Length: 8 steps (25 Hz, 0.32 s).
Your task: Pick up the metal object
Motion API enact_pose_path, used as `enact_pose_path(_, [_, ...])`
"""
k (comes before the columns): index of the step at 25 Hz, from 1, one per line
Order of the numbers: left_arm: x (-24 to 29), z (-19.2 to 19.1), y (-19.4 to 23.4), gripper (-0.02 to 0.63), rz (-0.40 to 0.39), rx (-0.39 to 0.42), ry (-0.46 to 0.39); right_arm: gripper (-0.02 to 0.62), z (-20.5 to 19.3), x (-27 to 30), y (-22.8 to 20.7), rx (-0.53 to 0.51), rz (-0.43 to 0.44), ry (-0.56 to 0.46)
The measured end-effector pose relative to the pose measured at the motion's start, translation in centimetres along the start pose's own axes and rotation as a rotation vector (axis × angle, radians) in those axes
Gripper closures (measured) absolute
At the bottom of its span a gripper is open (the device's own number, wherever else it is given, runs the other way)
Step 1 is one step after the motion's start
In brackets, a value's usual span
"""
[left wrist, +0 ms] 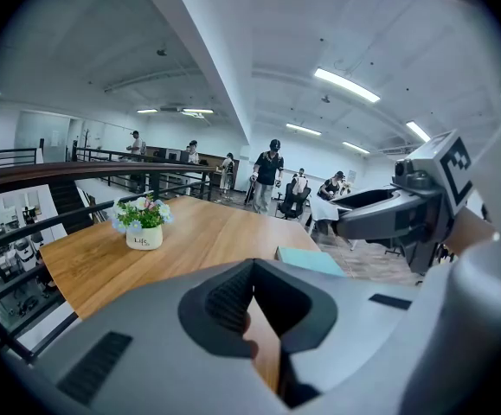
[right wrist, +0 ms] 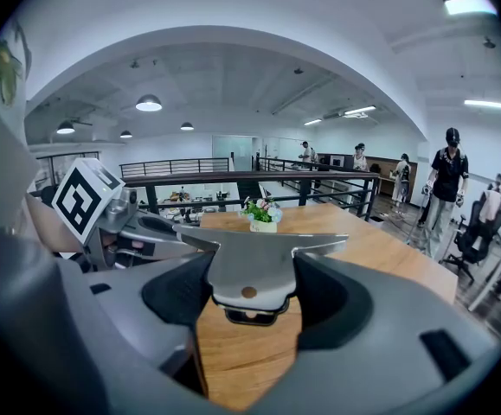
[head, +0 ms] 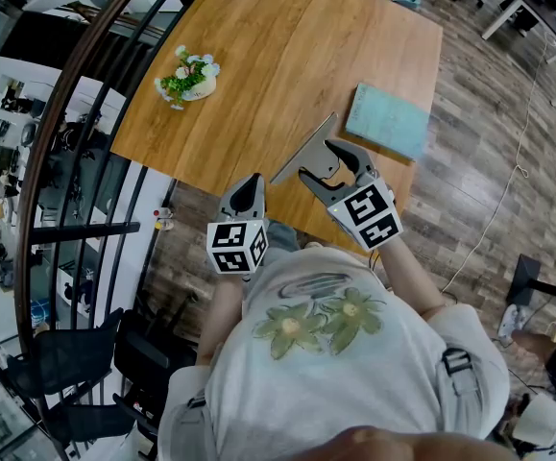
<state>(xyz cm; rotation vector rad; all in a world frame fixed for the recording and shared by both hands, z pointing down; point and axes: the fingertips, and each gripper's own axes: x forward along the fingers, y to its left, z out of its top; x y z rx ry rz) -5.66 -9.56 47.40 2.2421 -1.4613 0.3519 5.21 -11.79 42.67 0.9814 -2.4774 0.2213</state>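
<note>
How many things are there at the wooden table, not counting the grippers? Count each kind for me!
flower pot: 1
teal book: 1
metal object: 1
Total: 3

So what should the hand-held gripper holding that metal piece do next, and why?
Probably lift it a little higher, jaws kept shut: the right hand-held gripper clamps the flat grey metal blade by its stem, just over the brown wooden table's near edge.
</note>
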Motion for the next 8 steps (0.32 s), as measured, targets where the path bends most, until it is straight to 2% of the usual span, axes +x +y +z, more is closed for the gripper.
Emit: enact_pose_path(8, [-0.17,0.09,-0.17,0.592,-0.001,0.000,0.000,0.307,0.11,-0.24,0.06,-0.006,0.001,-0.006])
